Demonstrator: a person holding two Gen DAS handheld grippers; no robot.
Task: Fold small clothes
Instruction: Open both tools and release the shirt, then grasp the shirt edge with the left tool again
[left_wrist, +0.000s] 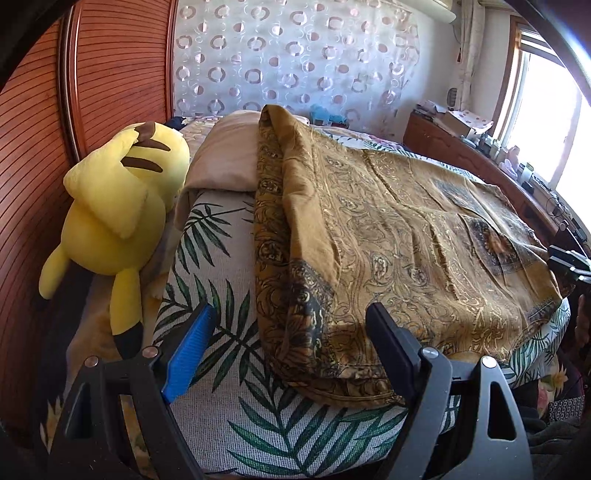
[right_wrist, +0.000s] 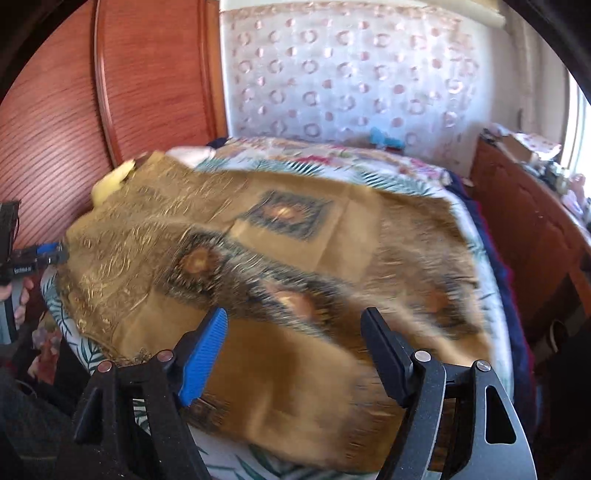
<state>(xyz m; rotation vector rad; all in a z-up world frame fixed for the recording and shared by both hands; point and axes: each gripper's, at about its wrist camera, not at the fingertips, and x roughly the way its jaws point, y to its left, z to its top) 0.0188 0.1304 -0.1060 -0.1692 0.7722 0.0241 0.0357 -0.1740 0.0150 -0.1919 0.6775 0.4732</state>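
A brown and gold patterned cloth (left_wrist: 399, 229) lies folded over on the bed, its doubled edge running along its left side. My left gripper (left_wrist: 291, 321) is open above the cloth's near left corner, and its pads do not press on the fabric. In the right wrist view the same cloth (right_wrist: 280, 236) spreads across the bed, blurred. My right gripper (right_wrist: 295, 328) hangs open over the cloth's near edge with nothing pinched. The left gripper (right_wrist: 51, 253) also shows at the cloth's far left edge, beside a person's hand (right_wrist: 22, 295).
A leaf-print bed cover (left_wrist: 221, 266) lies under the cloth. A yellow plush toy (left_wrist: 118, 206) leans on the wooden headboard (left_wrist: 110, 66) at the left, beside a beige pillow (left_wrist: 225, 158). A cluttered wooden cabinet (right_wrist: 524, 221) stands along the bed's right side.
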